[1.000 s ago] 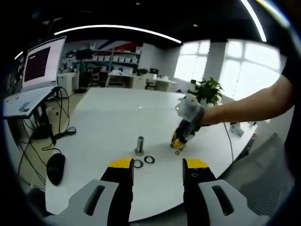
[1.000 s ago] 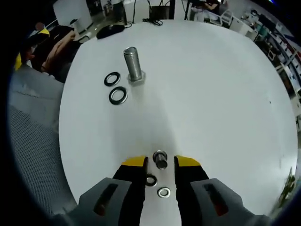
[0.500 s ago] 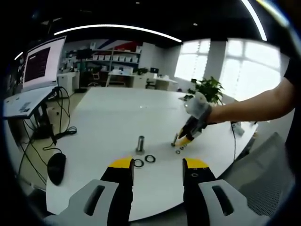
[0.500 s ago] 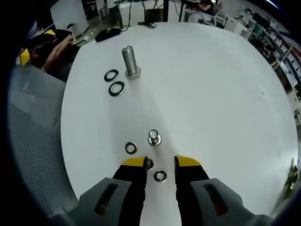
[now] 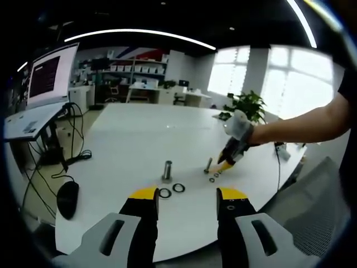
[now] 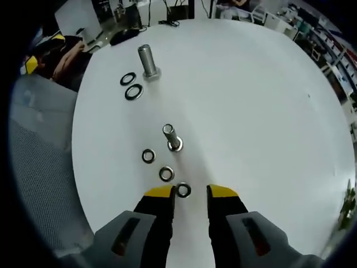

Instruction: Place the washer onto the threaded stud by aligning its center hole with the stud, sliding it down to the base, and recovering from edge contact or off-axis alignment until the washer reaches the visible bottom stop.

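A small threaded stud [image 6: 172,137] stands upright on the white table [image 6: 256,111], with three small washers lying near it: one [image 6: 148,156], another [image 6: 166,173], and a third [image 6: 183,190]. That third washer lies flat on the table between the tips of my right gripper [image 6: 191,192], which is open and holds nothing. In the left gripper view the same stud [image 5: 208,164] and washers [image 5: 213,177] sit just left of the right gripper [image 5: 228,159], held by a gloved hand. My left gripper [image 5: 188,195] hangs open over the near table edge.
A larger stud [image 6: 148,60] with two dark washers [image 6: 131,86] beside it stands farther along the table; the left gripper view has that stud [image 5: 167,170] and those washers [image 5: 171,191] just beyond its jaws. A mouse [image 5: 66,198], cables and a monitor [image 5: 50,72] are at the left. A grey mesh chair [image 6: 33,167] borders the table.
My right gripper has drawn back from the small stud, which was between its tips a second ago; the stud and all three small washers now lie ahead of the jaws. The left gripper has held still.
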Tool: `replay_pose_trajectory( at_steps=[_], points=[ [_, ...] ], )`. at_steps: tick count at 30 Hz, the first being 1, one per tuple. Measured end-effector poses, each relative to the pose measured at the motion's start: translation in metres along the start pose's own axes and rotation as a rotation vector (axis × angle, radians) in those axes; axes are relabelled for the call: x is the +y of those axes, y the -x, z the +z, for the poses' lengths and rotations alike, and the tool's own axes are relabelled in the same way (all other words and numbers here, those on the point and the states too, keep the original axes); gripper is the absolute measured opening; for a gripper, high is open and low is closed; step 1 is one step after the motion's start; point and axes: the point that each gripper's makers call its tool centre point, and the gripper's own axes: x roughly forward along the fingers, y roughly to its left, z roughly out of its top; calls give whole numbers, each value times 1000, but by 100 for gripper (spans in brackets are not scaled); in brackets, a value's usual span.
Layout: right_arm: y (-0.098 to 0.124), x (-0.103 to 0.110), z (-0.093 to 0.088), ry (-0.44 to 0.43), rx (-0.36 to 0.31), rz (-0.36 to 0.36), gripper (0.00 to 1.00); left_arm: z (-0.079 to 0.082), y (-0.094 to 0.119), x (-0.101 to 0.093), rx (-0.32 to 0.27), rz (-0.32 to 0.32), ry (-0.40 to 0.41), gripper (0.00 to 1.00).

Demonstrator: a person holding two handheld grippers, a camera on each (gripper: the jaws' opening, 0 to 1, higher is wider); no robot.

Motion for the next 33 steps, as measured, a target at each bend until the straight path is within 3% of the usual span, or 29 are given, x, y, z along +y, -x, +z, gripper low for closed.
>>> replay_pose_trajectory(
  at_steps=[14, 21, 33],
  points=[
    [-8, 2, -5, 2, 19, 12, 24, 0, 0, 1, 2, 2, 4, 39],
    [-9, 7, -6, 47, 39, 2, 19, 0, 0, 1, 0, 2, 7, 39],
    [-8, 5, -7, 12, 32, -3, 13, 0, 0, 0, -3, 0, 8, 39]
  ],
)
